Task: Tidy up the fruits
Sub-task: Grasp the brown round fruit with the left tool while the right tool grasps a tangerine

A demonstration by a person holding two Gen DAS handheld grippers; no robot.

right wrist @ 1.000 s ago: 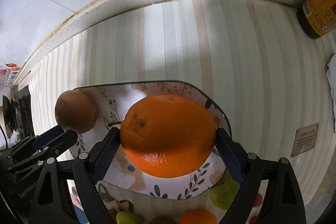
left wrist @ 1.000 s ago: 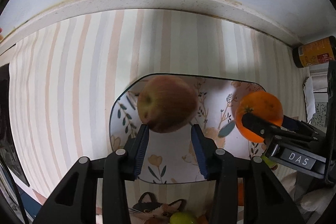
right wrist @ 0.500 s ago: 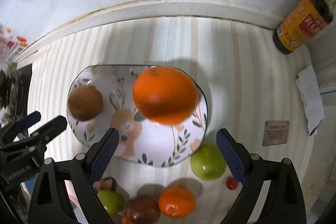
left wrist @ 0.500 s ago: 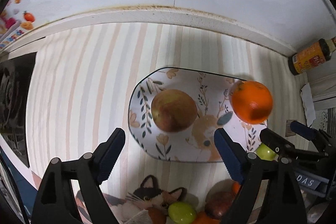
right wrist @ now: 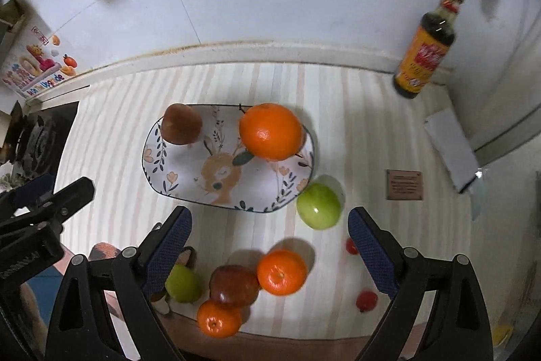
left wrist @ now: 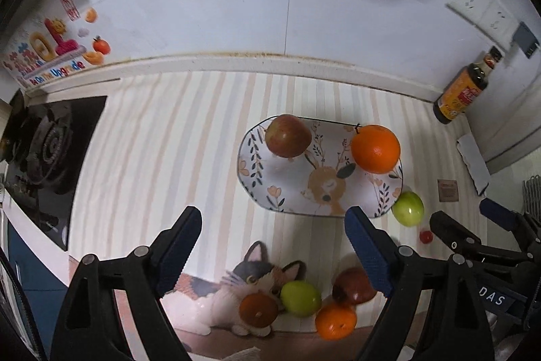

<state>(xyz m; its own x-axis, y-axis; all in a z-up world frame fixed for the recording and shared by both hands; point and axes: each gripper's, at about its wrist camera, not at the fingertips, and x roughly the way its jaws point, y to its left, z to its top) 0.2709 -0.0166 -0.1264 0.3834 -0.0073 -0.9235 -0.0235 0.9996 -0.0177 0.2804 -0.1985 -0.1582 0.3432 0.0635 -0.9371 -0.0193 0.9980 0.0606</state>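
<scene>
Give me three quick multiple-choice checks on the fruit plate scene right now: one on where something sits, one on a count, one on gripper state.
1. Where does the big green apple lie?
A. on the plate beside the orange
B. on the counter, at the plate's right end
C. against the sauce bottle

2. How many fruits rest on the plate?
A. one
B. two
C. four

3. What is the state of the two grippers?
A. both open and empty
B. left shut on the red apple
C. right shut on the orange

Answers:
1 B: it sits on the striped mat just off the plate's rim.
2 B: only the red apple and the large orange are on it.
3 A: the left gripper and the right gripper both show spread jaws with nothing between.
</scene>
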